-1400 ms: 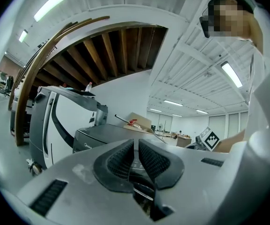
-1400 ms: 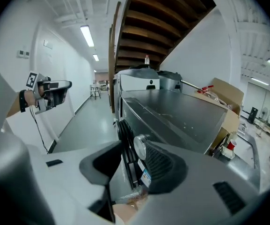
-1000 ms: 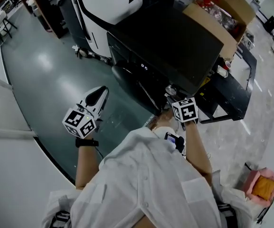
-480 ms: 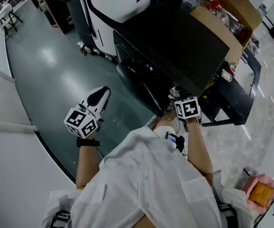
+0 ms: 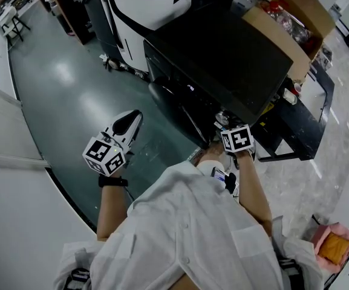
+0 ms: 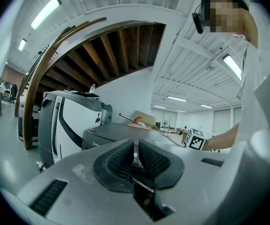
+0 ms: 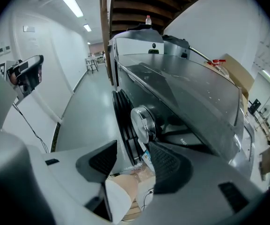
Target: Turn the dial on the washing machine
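The dark washing machine stands in front of me, seen from above. Its chrome dial sticks out of the front panel at the machine's right, above the round door. My right gripper is open, and the dial sits just ahead of its fingertips, in line with the gap but apart from the pads. In the head view that right gripper is right at the dial. My left gripper hangs over the floor to the left of the machine. This left gripper is shut on nothing.
A white and black machine stands behind the washer on the left. An open cardboard box sits at its far right. A low black cart is to the right. The green floor spreads out to the left.
The head view has shifted a little. My right gripper has stayed at the dial, and my left gripper has hardly moved.
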`<state>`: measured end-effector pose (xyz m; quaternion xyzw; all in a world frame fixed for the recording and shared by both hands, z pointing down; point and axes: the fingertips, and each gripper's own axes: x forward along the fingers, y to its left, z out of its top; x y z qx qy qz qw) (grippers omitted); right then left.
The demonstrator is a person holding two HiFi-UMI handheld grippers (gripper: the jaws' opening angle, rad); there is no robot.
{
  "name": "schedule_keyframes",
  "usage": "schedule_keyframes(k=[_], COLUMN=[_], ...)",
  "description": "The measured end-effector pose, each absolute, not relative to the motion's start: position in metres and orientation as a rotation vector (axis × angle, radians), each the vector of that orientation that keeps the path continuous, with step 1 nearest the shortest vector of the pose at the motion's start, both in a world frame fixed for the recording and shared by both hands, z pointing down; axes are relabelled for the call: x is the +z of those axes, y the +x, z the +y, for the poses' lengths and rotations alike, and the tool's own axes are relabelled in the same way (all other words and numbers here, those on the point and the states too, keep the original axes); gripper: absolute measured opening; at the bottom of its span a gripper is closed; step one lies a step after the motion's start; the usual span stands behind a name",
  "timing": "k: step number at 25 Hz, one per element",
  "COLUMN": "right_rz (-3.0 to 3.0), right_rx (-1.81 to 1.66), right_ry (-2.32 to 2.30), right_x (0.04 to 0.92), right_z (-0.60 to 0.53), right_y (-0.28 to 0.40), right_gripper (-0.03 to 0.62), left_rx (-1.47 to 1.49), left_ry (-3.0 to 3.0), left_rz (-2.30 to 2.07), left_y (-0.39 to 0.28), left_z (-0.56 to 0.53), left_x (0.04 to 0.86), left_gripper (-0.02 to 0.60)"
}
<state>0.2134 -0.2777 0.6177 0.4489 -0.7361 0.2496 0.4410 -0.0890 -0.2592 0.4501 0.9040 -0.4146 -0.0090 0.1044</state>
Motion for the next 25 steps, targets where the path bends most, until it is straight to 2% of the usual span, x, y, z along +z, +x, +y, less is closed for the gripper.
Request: schedule_keyframes(k=[20,25], right_rz=[-1.854,-1.868], right_rx=[0.777,0.791], right_ry=[1.127,1.152], right_x=[0.643,0.645], right_z=[-0.282,-0.283], right_y=[0.203,0.202], right_gripper=[0.245,0.228], left_rx=[-0.001,0.001], left_ry=[2.669,2.66], left_rz=[-1.216,-1.229], left_y=[-0.086,-0.093], left_z=[-0.256,-0.254], left_x=[0.452,0.453], left_gripper=[0.017,0.017])
